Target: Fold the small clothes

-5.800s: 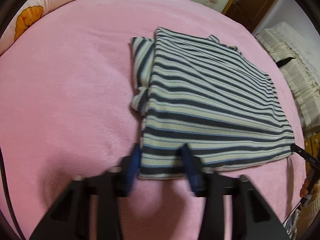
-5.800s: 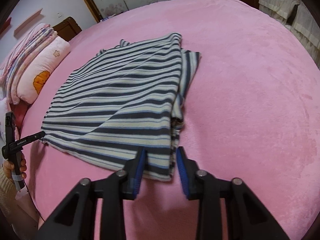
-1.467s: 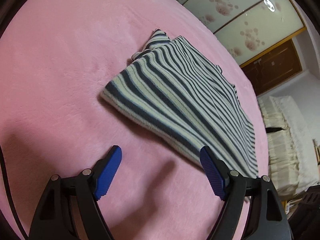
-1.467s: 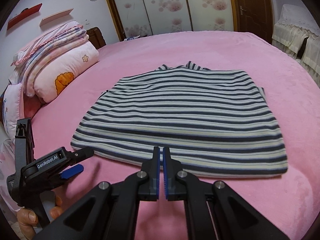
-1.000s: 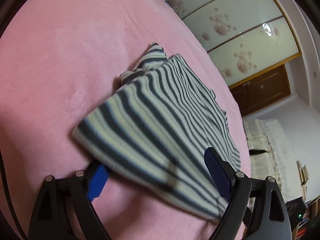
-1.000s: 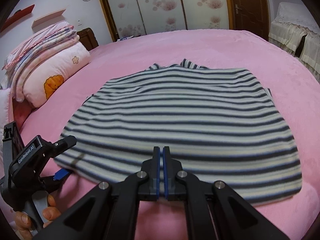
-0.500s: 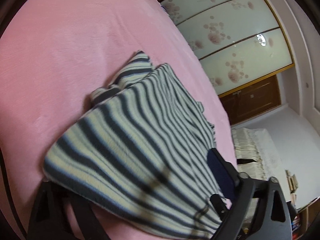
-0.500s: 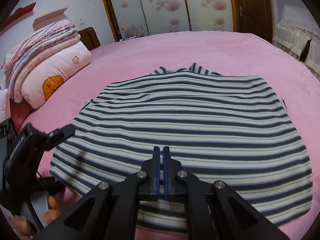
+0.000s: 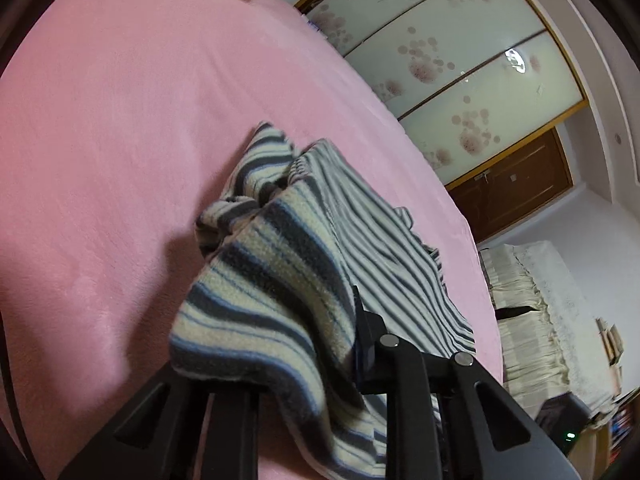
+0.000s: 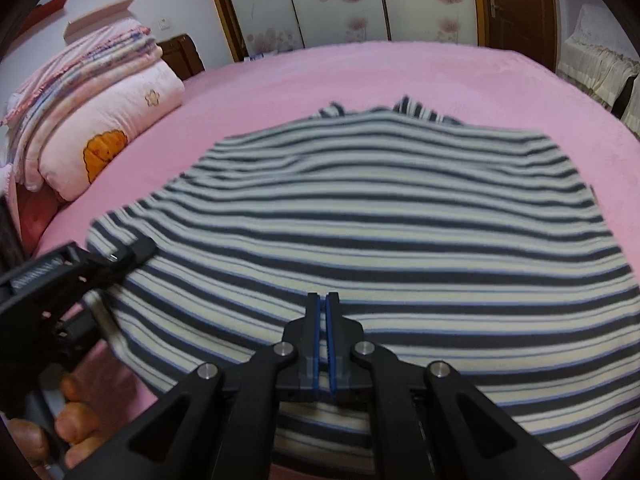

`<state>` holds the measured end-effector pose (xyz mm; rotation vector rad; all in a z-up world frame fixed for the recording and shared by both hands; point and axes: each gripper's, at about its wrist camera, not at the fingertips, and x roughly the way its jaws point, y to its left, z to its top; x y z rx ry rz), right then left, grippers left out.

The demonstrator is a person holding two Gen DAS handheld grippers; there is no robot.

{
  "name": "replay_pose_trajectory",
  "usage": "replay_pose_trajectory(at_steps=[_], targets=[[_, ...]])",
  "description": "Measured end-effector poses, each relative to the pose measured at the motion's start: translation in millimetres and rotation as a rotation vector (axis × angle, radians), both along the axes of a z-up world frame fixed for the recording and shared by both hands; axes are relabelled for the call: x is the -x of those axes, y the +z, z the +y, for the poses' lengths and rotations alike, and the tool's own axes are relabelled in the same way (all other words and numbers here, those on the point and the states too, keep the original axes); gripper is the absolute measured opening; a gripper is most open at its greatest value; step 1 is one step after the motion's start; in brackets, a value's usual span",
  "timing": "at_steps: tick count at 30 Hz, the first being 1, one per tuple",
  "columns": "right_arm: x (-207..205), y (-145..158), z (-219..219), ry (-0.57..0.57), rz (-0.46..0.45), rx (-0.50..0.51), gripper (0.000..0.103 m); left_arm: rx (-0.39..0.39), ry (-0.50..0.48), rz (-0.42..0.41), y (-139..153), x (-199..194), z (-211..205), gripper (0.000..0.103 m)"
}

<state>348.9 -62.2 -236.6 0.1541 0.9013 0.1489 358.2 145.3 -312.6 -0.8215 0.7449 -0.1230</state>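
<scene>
A dark-and-cream striped top [image 10: 380, 216] lies folded on the pink bed. In the left wrist view its near corner [image 9: 264, 292] is bunched and raised, draped over my left gripper [image 9: 320, 344]; the jaws have closed in on the cloth and the left finger is hidden under it. That gripper also shows in the right wrist view [image 10: 132, 254], its tip on the top's left corner. My right gripper [image 10: 322, 304] is shut with nothing between its pads, resting over the top's near edge at its middle.
Stacked pink pillows and quilts [image 10: 92, 120] sit at the bed's left. Flowered sliding wardrobe doors [image 10: 332, 4] and a brown door [image 9: 516, 184] stand behind. A cream-covered seat [image 9: 536, 304] is beside the bed. The pink blanket [image 9: 120, 120] stretches beyond the top.
My left gripper moved in onto the top's left corner, closed on it and lifted it. My right gripper stayed shut and slid forward over the near edge.
</scene>
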Motion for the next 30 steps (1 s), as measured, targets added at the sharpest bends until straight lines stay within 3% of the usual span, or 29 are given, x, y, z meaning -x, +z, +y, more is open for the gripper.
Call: replay_pose_trajectory(at_steps=[7, 13, 18, 21, 26, 30], targets=[[-0.3, -9.6, -7.2, 0.005, 0.027, -0.037, 0.003, -0.108, -0.033, -0.085, 41.6, 18.0, -27.6, 0.018], [-4.5, -5.3, -16.0, 0.019, 0.067, -0.095, 0.003, -0.215, -0.058, -0.073, 65.9, 7.3, -50.5, 0.018], [11.8, 11.9, -56.0, -0.03, 0.068, -0.191, 0.003, -0.295, -0.083, -0.051, 88.2, -2.0, -75.3, 0.018], [23.0, 20.6, -89.5, -0.089, 0.068, -0.211, 0.003, -0.365, -0.139, -0.086, 107.8, -4.3, -109.7, 0.018], [52.7, 39.9, -164.3, -0.221, 0.03, -0.217, 0.003, -0.534, -0.364, -0.206, 133.5, 7.5, -214.9, 0.018], [79.8, 52.1, -220.6, -0.326, 0.001, -0.203, 0.003, -0.681, -0.648, -0.206, 111.5, 32.3, -294.5, 0.019]])
